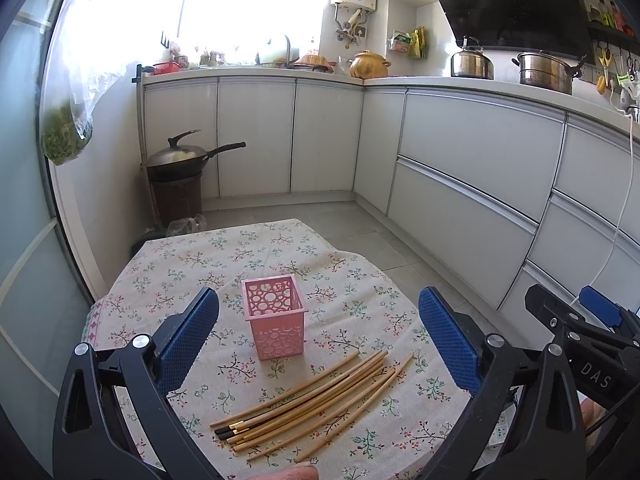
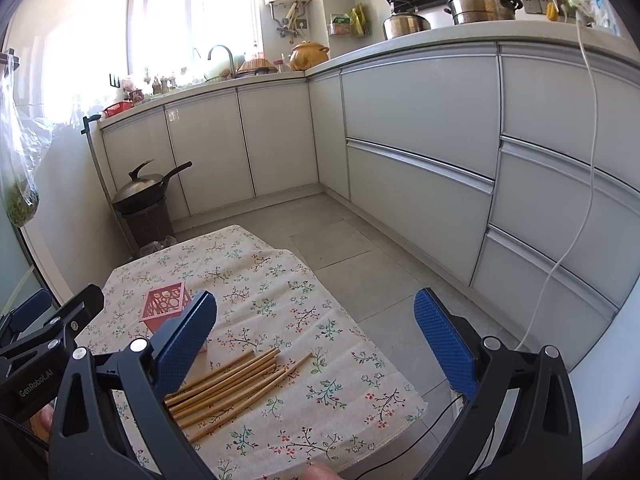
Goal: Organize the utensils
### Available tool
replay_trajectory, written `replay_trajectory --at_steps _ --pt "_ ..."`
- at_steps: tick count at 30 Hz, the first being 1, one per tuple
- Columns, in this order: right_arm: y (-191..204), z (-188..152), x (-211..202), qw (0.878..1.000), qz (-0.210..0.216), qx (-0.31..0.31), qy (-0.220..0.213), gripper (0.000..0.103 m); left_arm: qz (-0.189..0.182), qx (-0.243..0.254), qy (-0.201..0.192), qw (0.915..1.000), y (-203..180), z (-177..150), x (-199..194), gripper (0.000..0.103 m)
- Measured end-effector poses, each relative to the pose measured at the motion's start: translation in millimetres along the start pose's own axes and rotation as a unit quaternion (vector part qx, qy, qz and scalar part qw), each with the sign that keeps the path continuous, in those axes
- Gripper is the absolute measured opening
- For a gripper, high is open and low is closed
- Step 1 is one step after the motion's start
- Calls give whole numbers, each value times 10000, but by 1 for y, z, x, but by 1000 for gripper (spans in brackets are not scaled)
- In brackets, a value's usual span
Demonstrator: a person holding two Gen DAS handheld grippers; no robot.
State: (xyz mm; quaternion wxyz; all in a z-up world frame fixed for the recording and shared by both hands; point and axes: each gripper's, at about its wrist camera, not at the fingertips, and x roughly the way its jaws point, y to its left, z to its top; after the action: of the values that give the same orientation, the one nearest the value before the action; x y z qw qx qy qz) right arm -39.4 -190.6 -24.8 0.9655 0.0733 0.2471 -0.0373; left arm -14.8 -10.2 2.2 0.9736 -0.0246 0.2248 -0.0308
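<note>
The left gripper [image 1: 318, 338] is hovering with its jaws spread wide, the pink basket [image 1: 275, 322] standing upright between them and the chopsticks [image 1: 308, 400] lying in a loose bundle just nearer on the floral tablecloth [image 1: 180, 276]. The right gripper [image 2: 316, 344] is also holding its jaws spread, chopsticks beside its left finger. "GenRobot.AI" is showing on the neighbouring gripper's body in the right wrist view, "DAS" in the left.

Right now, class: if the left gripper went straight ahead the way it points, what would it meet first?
Most likely the pink basket, which stands upright between the open fingers of the left gripper, on the floral tablecloth. The chopsticks lie nearer but lower, so it may pass above them; depth is unclear.
</note>
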Motion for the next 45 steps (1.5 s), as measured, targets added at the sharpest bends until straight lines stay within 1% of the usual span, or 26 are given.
replay_trajectory --at_steps 24,29,31,34,35,37,39,40,42,44,45 --pt "0 -2 4 10000 13 22 78 96 33 -33 57 10000 2 -3 3 96" --pt "-1 -2 5 10000 11 21 91 96 73 -111 207 9997 5 -2 10 96" --pt "-2 -2 7 9999 11 30 113 96 112 -189 419 9989 8 -4 18 96" --pt "-7 -2 8 9998 -36 66 160 96 147 -264 984 9947 14 -9 40 96" --pt "-9 -2 8 9998 -63 105 167 96 72 -229 1322 9909 15 -12 52 96" --pt "-18 0 8 9994 -113 284 191 96 -157 -209 1786 9836 15 -18 70 96" --pt "-32 3 9 9974 -113 656 281 96 -495 -254 2113 9758 12 -20 84 96" --pt "-43 4 12 9947 -60 948 399 96 -685 -247 2213 9725 8 -19 89 96" --pt "-67 4 23 9831 150 1647 784 96 -928 -164 2297 9687 -1 -17 97 96" --pt "-90 -1 39 9632 494 2319 1269 96 -1142 -6 2392 9642 -16 -12 106 96" --pt "-97 -5 47 9530 641 2565 1476 96 -1295 93 2482 9600 -25 -9 116 96"
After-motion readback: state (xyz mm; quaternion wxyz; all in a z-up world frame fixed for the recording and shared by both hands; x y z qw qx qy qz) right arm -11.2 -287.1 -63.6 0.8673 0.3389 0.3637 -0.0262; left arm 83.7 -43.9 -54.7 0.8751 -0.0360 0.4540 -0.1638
